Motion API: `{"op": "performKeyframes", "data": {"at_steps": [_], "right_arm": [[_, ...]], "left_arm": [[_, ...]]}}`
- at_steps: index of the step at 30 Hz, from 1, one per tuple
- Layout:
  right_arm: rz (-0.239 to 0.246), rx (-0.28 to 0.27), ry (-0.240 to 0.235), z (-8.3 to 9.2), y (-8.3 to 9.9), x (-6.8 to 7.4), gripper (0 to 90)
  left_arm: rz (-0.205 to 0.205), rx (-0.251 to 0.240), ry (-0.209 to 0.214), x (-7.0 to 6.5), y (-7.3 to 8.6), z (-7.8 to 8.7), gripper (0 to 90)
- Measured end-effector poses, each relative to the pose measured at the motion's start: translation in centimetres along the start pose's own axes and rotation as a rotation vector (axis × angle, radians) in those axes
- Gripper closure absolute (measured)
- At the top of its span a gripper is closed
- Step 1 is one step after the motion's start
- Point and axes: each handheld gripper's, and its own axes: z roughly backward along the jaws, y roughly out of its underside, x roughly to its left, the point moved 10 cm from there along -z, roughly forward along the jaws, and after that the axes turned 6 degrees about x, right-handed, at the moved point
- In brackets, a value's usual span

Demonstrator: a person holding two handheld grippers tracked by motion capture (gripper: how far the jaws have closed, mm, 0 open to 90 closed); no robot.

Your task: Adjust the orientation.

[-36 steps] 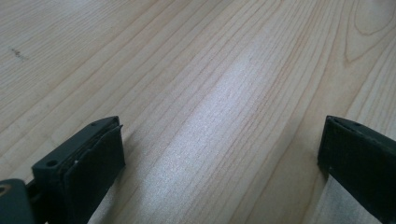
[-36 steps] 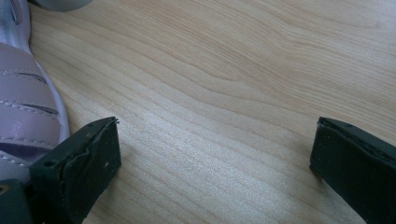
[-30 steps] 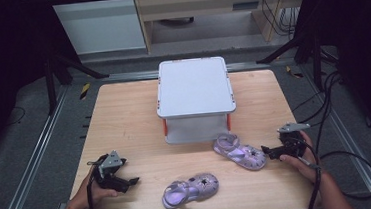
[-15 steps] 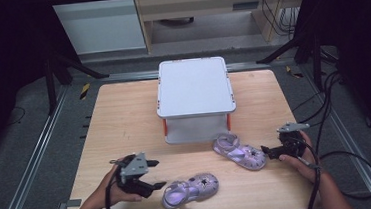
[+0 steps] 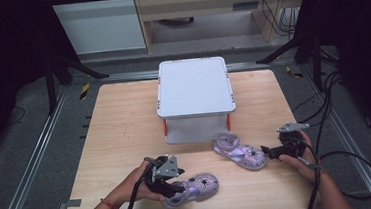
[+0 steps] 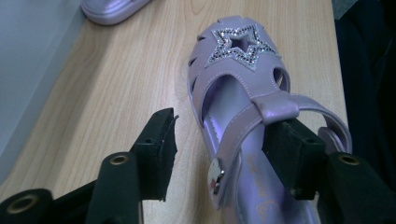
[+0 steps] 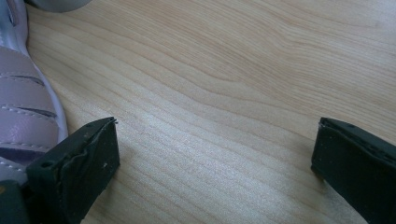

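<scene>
Pale wooden table [image 5: 124,119], grey floor [image 5: 22,152], dark room

The left gripper [image 6: 219,154] has just been closing its jaws astride the strap side of a lilac sandal [image 6: 243,93] with a glittery star, near the tabletop's [image 6: 112,79] edge; one pad clear of it.

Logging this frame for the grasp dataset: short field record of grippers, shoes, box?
left gripper: jaws have just been closing, straddling the near sandal's side wall, left pad not yet touching
near sandal: lilac, star on toe, flat on table
right gripper: open, nothing between the jaws, beside the far sandal
far sandal: lilac, in front of box
box: white lid on
</scene>
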Motion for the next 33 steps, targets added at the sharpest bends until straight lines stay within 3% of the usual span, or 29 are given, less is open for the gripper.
{"op": "performKeyframes", "data": {"at_steps": [6, 8, 11, 16, 20, 21, 22, 23, 25, 26, 29, 31, 33], "right_arm": [[-0.002, 0.003, -0.001, 0.0, 0.0, 0.0, 1.0], [-0.002, 0.002, -0.001, 0.0, 0.0, 0.0, 1.0], [-0.002, 0.003, -0.001, 0.0, 0.0, 0.0, 0.9], [0.0, 0.004, -0.001, 0.0, 0.0, 0.0, 0.6], [0.001, 0.003, -0.002, 0.0, 0.0, 0.0, 0.6], [0.001, 0.003, -0.002, 0.0, 0.0, 0.0, 0.6], [0.001, 0.004, -0.003, -0.1, 0.0, 0.0, 0.6], [0.001, 0.004, -0.003, -0.1, 0.0, 0.0, 0.6], [0.001, 0.004, -0.003, -0.1, 0.0, 0.0, 0.6], [0.001, 0.004, -0.003, -0.1, 0.0, 0.0, 0.6], [0.001, 0.004, -0.003, -0.1, 0.0, 0.0, 0.6], [0.001, 0.004, -0.003, -0.1, 0.0, 0.0, 0.6], [0.001, 0.003, -0.003, -0.1, 0.0, 0.0, 0.6]], "left_arm": [[0.0, -0.002, -0.002, -0.2, 0.0, -0.5, 60.5], [0.004, 0.003, -0.029, -0.1, -0.1, -0.8, 72.3], [0.004, 0.003, -0.044, 0.2, -0.1, -0.8, 82.4], [0.035, 0.0, -0.105, 1.1, 0.1, -0.6, 83.8], [0.087, 0.007, -0.17, 2.2, 0.6, 0.1, 84.1], [0.099, 0.012, -0.193, 2.6, 0.7, 0.4, 84.1], [0.136, 0.02, -0.242, 3.5, 1.2, 0.9, 84.1], [0.136, 0.02, -0.242, 3.5, 1.2, 0.9, 84.1], [0.19, 0.022, -0.282, 4.4, 1.9, 1.5, 84.1], [0.241, 0.027, -0.316, 5.2, 2.6, 2.1, 84.1], [0.276, 0.041, -0.326, 5.4, 3.4, 2.4, 83.9], [0.321, 0.031, -0.283, 4.8, 3.9, 2.3, 83.4], [0.31, 0.027, -0.241, 3.9, 4.1, 2.3, 80.9]]}}
